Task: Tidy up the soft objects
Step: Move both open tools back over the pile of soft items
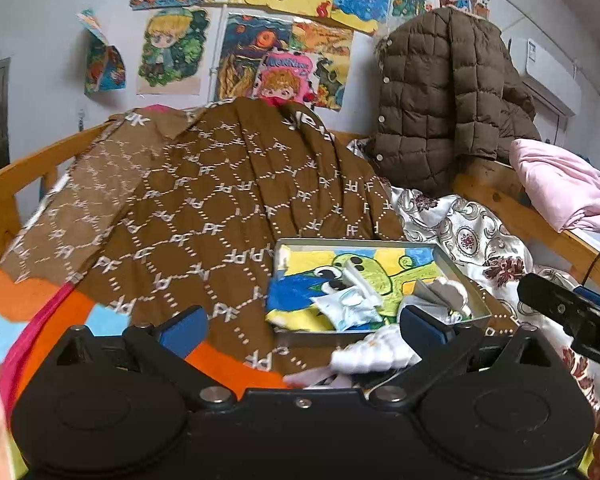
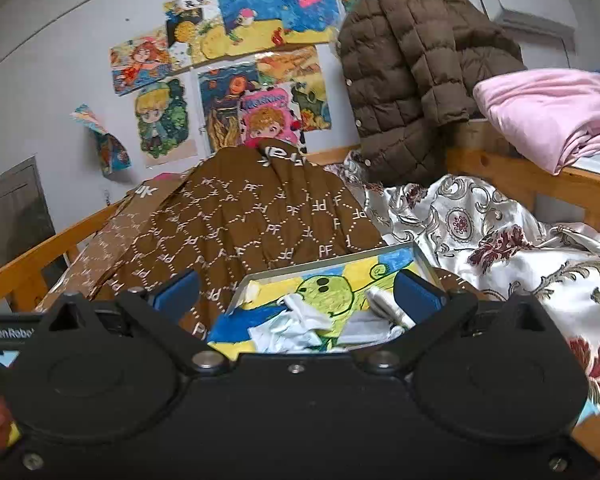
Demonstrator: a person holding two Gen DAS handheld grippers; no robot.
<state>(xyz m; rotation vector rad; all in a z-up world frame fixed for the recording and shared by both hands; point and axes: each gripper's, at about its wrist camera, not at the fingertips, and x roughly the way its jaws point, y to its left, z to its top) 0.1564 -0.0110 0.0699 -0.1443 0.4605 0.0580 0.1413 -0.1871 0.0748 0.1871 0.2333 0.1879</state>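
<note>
Grippers stand wide and empty: left gripper (image 1: 302,330) has the white soft item (image 1: 374,354) just ahead at 1 o'clock, long axis crosswise, nearer than right gripper (image 2: 300,294), which faces the shallow tray (image 2: 422,260) of small soft pieces at 12 o'clock.

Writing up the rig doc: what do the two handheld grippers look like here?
Both match: the left gripper and right gripper have wide matte-black bodies with two round covers, silver pivot screws, black linkage arms and blue finger pads. White "GenRobot" lettering marks the left gripper's side. A thin black cable runs behind the right one.
</note>
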